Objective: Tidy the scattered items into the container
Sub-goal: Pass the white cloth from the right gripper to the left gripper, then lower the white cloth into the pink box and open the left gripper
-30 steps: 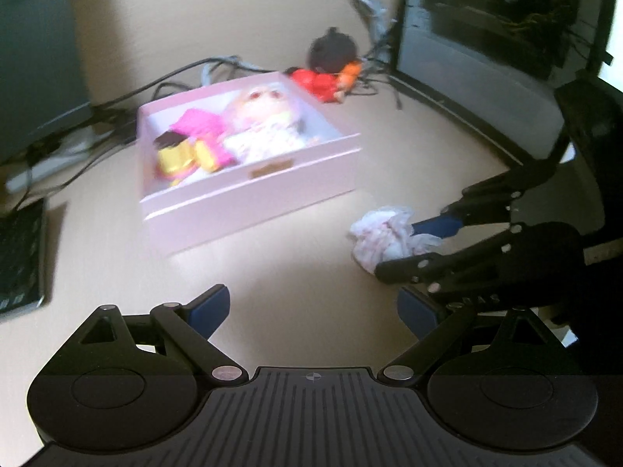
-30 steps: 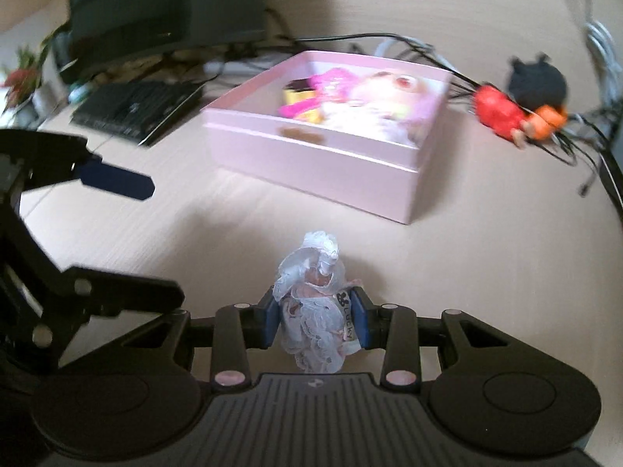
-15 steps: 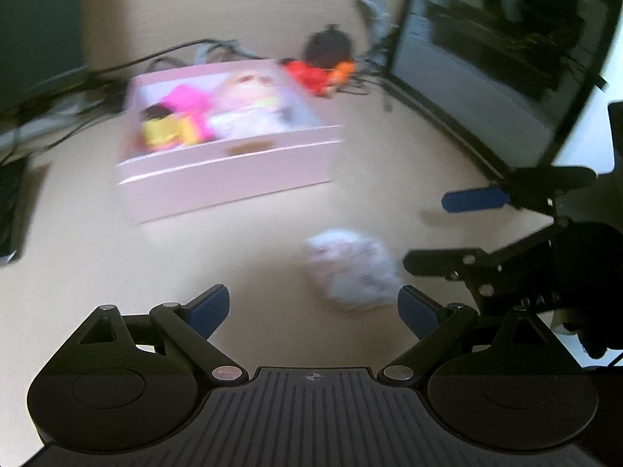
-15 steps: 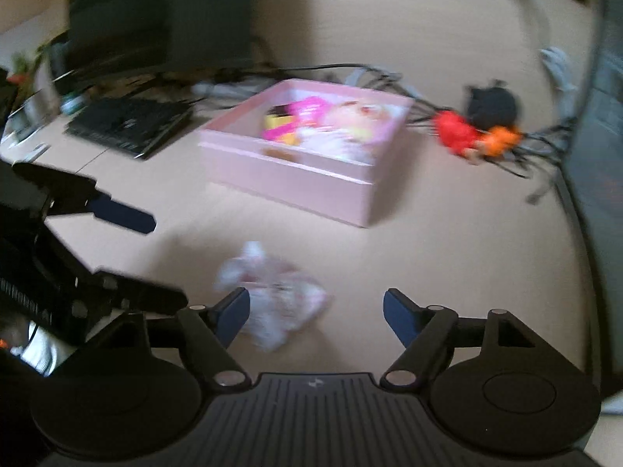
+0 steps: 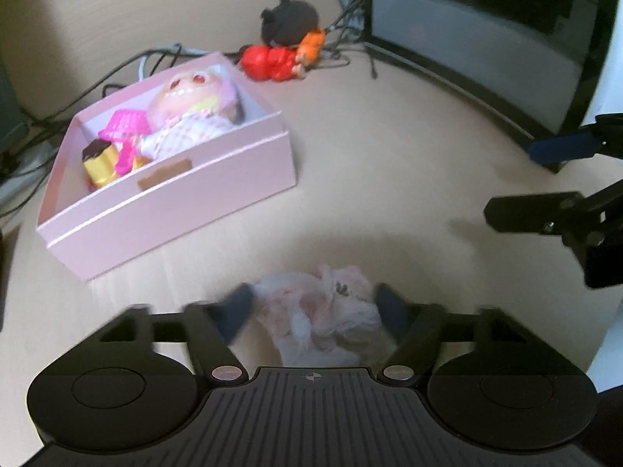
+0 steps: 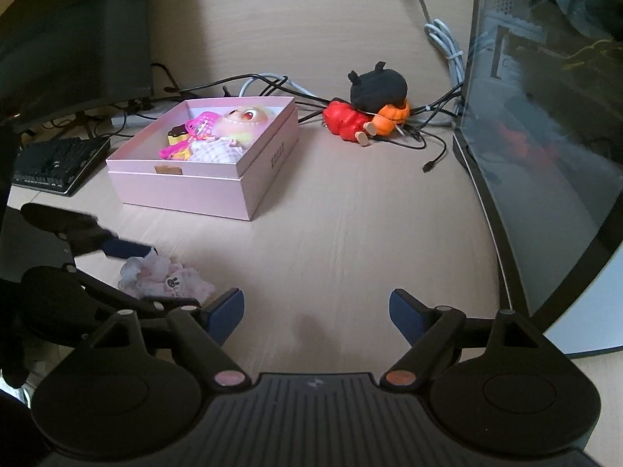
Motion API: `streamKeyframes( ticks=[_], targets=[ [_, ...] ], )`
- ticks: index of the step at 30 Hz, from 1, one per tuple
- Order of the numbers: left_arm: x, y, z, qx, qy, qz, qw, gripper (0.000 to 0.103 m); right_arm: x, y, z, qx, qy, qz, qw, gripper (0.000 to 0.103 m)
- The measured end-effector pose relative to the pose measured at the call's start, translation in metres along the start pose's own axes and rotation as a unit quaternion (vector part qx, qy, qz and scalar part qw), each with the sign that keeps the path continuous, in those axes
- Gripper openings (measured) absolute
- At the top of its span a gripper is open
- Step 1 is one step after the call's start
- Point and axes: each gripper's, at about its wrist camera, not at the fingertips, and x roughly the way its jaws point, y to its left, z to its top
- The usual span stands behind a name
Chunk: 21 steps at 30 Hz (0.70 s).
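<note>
**Left jaws closing around the lacy bundle**

Pale wooden desk (image 6: pixel 350 233) lies bare between pink box (image 5: pixel 218 194) and computer case (image 6: pixel 545 136). Left gripper (image 5: pixel 315 307) is closing, blurred fingers either side of the pink-white cloth bundle (image 5: pixel 323 315); whether they press is unclear. Only the right view shows the keyboard (image 6: pixel 54 163) and the bundle's bunny label. Right gripper (image 6: pixel 316 311) is still widening, holding nothing.

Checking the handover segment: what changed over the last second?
The right gripper let go of the lacy white doll dress, left it on the desk and drew away, jaws opening and empty. The left gripper moved in around the dress and its jaws are closing on it. The pink box, its toys and the red and black plush stayed put.
</note>
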Motion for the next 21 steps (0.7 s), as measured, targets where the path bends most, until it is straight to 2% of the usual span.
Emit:
streamKeyframes(
  ticks=[3,13,21],
  targets=[
    [-0.007,0.008,-0.005,-0.02,0.0,0.008,0.9998,0.045,0.008,0.002,0.004,-0.007,0.003,0.013,1.0,0.083],
    [-0.048,0.039,-0.019,-0.109,-0.002,0.022,0.9938,0.044,0.039,0.034,0.029,-0.072,0.007,0.075,0.995,0.085],
    [-0.062,0.049,-0.013,-0.131,-0.017,0.034,0.9907,0.043,0.052,0.04,0.05,-0.093,-0.007,0.095,0.991,0.086]
  ],
)
